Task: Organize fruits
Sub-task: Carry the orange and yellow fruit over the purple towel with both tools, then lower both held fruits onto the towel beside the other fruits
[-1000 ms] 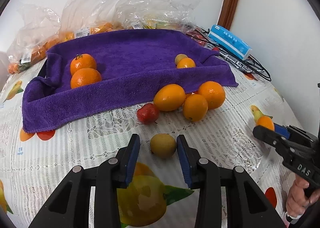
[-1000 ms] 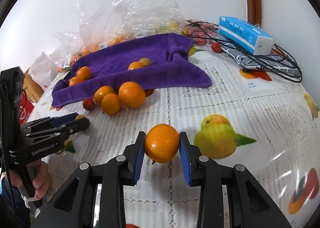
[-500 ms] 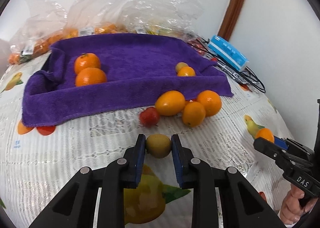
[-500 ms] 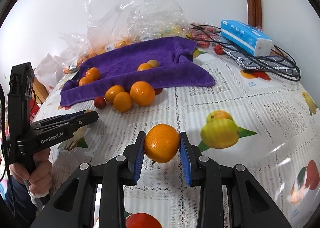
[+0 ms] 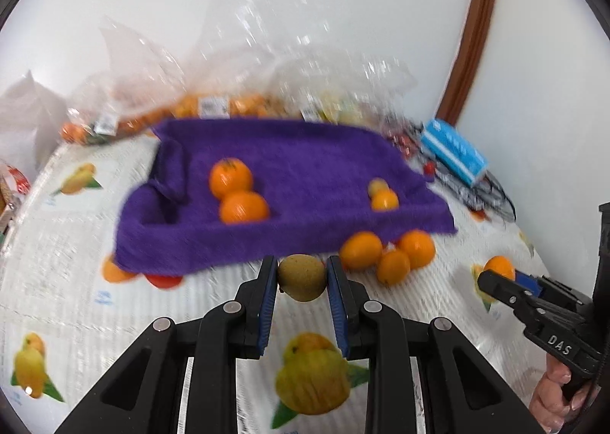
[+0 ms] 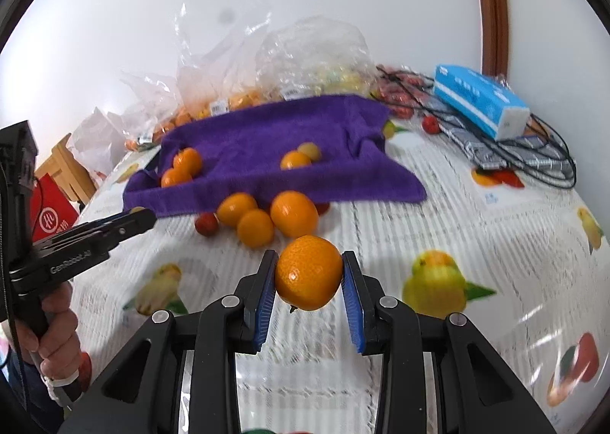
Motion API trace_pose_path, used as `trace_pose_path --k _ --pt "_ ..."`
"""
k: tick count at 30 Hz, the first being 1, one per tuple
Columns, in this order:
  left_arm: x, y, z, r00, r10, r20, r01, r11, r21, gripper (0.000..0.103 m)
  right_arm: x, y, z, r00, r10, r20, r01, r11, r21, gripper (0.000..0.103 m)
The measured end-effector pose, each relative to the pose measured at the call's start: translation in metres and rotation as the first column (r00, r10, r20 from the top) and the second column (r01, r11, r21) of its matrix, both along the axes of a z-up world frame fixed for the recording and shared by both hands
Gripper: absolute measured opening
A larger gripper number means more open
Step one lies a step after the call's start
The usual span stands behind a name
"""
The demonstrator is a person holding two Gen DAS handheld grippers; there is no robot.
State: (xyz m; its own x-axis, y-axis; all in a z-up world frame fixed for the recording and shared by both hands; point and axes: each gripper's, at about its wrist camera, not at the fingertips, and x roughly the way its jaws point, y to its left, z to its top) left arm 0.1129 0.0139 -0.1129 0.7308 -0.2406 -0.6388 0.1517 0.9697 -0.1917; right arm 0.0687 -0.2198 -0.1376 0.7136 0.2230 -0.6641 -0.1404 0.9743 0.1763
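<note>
Here, in the left wrist view, the left gripper [image 5: 301, 277] is clamped on a small brownish-green fruit [image 5: 301, 277], both blue pads pressed against its sides, and the fruit hangs clear of the tabletop [image 5: 76, 281] just short of the near hem of the purple towel [image 5: 305, 167]. On the towel sit two oranges [image 5: 236, 190] towards the left and a smaller pair, one orange and one yellowish [image 5: 383, 194], towards the right. Three loose oranges [image 5: 387, 254] lie off the towel by its right front corner. The step in hand looks like a carry: the fruit is picked and headed for the towel. Judging by its look, it belongs with the small pair on the right, so the next move calls for reaching over the hem and lowering it beside them before letting go.

In the right wrist view, the right gripper [image 6: 309, 275] is closed on an orange [image 6: 309, 273], held above the tabletop in front of the loose oranges [image 6: 267, 216] and a small red fruit [image 6: 206, 224]. Its likely place is with the two oranges [image 6: 182, 167] on the towel's left side, which means crossing towards the left gripper [image 6: 141, 216]; the two carries should keep apart.
</note>
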Motion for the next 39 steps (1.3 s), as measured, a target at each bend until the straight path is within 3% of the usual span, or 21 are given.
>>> trace_pose_path --k 14,27,33,39 --pt "0.026 0.040 0.038 0.980 0.161 0.116 -0.162 0.987 -0.005 0.025 0.057 0.025 0.040 0.999 0.002 0.043 -0.002 1.000 0.002 0.033" --pt "0.078 0.058 0.043 0.966 0.232 0.109 -0.230 0.973 -0.032 0.025 0.116 0.041 0.077 0.989 0.029 0.143 -0.032 0.999 0.021 0.033" --pt "0.097 0.060 0.018 0.966 0.245 0.081 -0.241 0.969 -0.053 0.025 0.135 0.043 0.059 0.990 0.048 0.133 -0.054 0.998 0.040 0.033" --pt "0.101 0.065 -0.001 0.966 0.257 0.031 -0.255 0.966 -0.050 0.025 0.153 0.041 0.023 0.998 0.036 0.045 -0.037 0.999 0.022 0.033"
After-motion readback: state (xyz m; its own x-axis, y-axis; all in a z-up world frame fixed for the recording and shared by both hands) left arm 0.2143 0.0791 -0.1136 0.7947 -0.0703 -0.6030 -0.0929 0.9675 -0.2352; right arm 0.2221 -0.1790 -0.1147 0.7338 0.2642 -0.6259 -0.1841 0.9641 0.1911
